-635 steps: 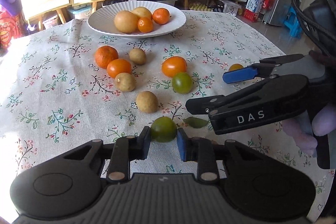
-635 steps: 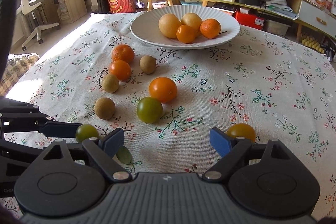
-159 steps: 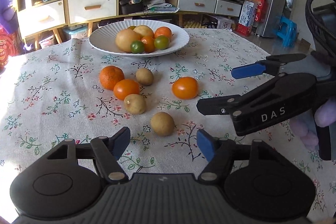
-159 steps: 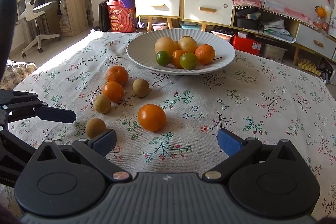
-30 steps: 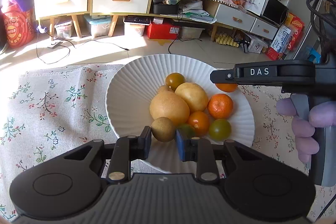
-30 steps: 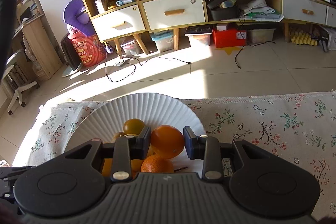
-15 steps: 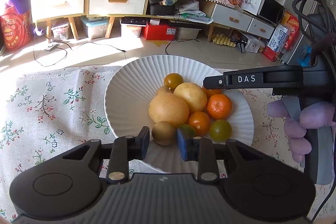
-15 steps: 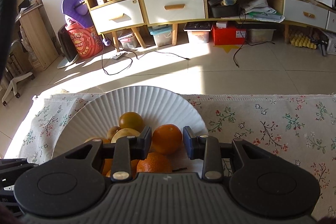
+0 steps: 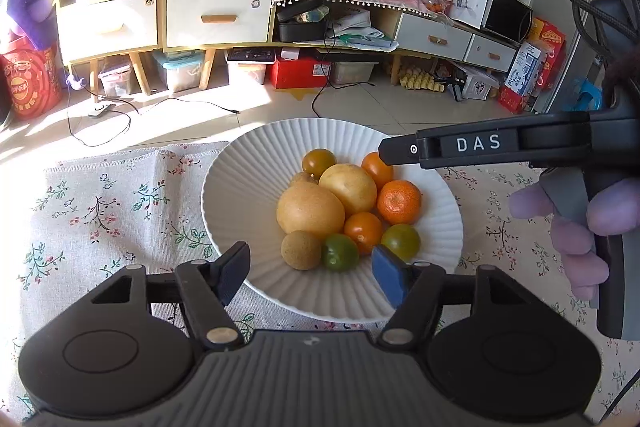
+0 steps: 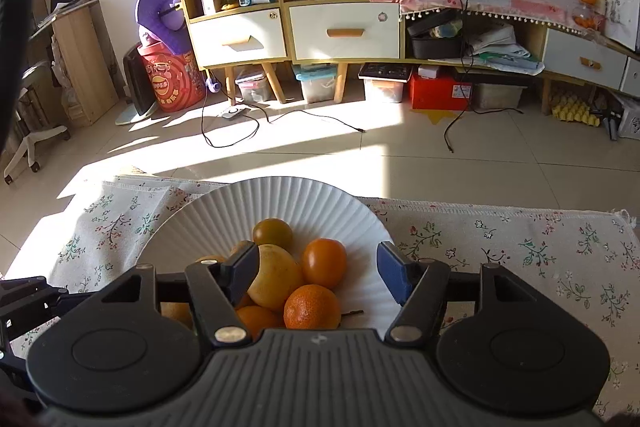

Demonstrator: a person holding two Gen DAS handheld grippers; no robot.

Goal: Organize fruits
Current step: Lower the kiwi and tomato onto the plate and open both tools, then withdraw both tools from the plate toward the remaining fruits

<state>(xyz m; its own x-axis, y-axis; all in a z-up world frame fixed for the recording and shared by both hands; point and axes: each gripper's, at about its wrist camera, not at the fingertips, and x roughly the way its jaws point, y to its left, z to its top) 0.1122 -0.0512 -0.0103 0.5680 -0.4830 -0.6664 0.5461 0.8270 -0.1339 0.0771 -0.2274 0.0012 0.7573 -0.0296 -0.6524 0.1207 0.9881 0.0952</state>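
The white ribbed plate (image 9: 224, 195) stood near the far edge of the worktop (image 9: 100, 211), which was covered with a flowered cloth, and all the fruits lay in it.

The left gripper (image 9: 310, 273) had just been opening – its blue pads stood apart and pressed on nothing. Between them, in the near part of the plate, lay the small round brown fruit (image 9: 301, 250), touching the small green citrus (image 9: 340, 252) beside it.

The right gripper (image 10: 318, 273) had also just been opening, with its jaws apart over the plate. The smooth orange fruit (image 10: 324, 263) lay free between them, just beside the large yellow fruit (image 10: 276, 277) – the rough mandarin (image 10: 312, 307) was nearer to the camera.
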